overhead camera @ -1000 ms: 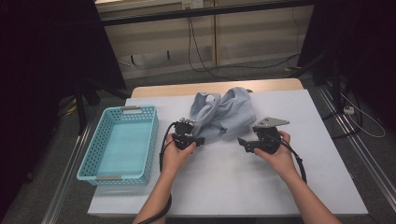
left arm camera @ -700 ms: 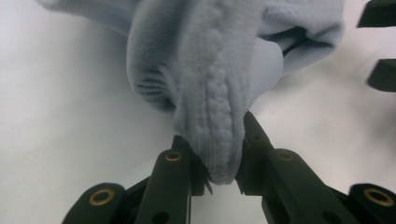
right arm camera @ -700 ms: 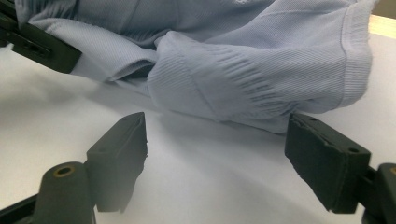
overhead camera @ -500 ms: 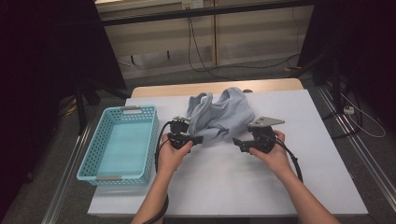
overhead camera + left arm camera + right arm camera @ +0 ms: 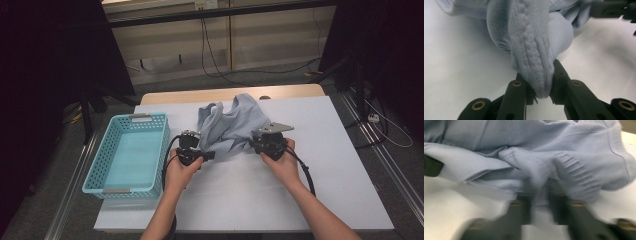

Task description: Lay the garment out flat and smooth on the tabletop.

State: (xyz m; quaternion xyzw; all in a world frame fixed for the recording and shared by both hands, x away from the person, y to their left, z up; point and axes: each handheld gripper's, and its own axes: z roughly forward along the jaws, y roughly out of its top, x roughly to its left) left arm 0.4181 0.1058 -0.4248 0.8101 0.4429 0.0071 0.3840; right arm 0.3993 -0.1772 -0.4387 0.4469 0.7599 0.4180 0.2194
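Observation:
A light blue knitted garment lies crumpled at the middle of the white table. My left gripper is shut on a ribbed fold at the garment's near left edge; in the left gripper view the knit is pinched between the jaws of that gripper. My right gripper sits at the near right edge of the garment. Its jaws have just been closing, and in the blurred right gripper view a fold of the cloth is caught between the jaws of the right gripper.
A turquoise plastic basket stands on the table's left side, beside my left hand. Bare white tabletop stretches to the right and toward the person. Metal rails run along the table's sides, and cables lie on the floor beyond.
My right gripper has moved left into the garment's near edge and closed on a fold. The left gripper keeps its grip and has shifted only slightly.

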